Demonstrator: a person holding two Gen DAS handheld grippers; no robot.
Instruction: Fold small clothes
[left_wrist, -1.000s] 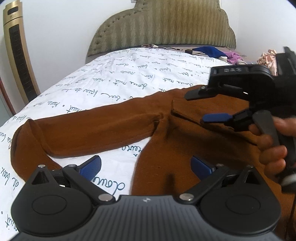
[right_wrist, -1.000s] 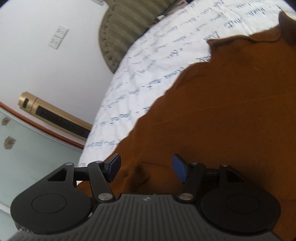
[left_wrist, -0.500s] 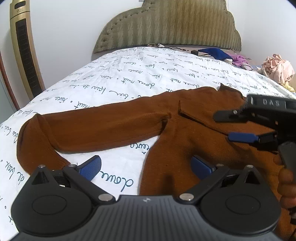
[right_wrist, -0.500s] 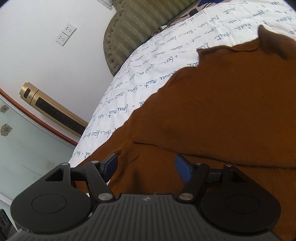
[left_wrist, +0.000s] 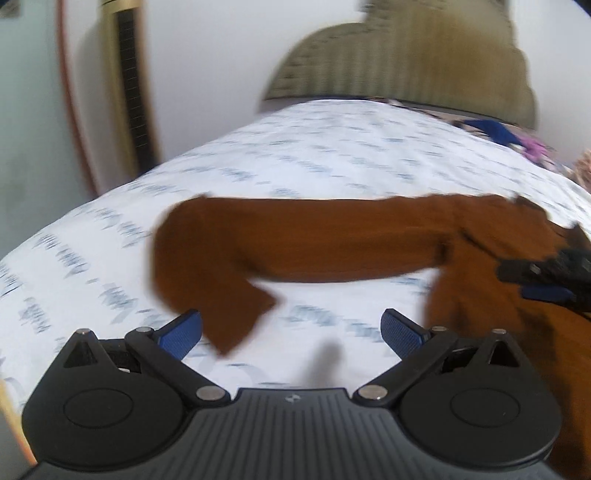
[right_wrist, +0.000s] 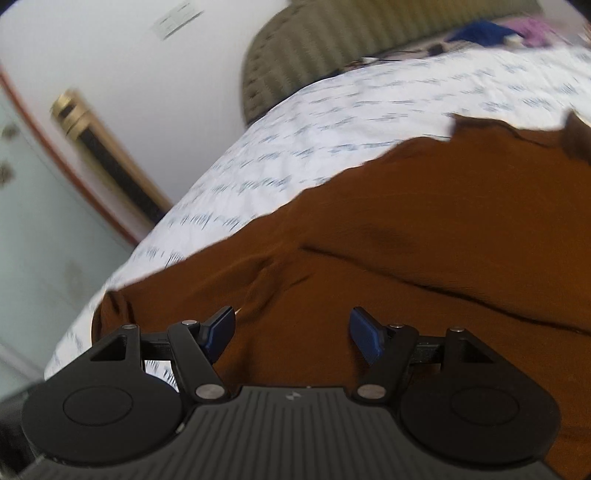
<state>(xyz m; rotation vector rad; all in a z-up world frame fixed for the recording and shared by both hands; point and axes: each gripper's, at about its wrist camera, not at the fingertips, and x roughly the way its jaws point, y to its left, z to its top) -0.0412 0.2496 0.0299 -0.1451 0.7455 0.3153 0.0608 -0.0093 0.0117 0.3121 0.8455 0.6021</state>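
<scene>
Left tool gaping, empty, right tool gaping, empty, one brown sweater, one bedsheet.

Materials as I see them from my station: brown sweater, soft matt knit cloth. Bedsheet, white printed cotton-like cloth, matt. Headboard, olive quilted fabric. My left gripper: matt black ribbed plastic, textured blue pads, bright metal pivot pins.

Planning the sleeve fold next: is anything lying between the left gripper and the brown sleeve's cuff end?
Nothing visible. Only bare printed bedsheet shows between the open left gripper and the brown sleeve; its bent cuff end lies just ahead of the left finger.
</scene>
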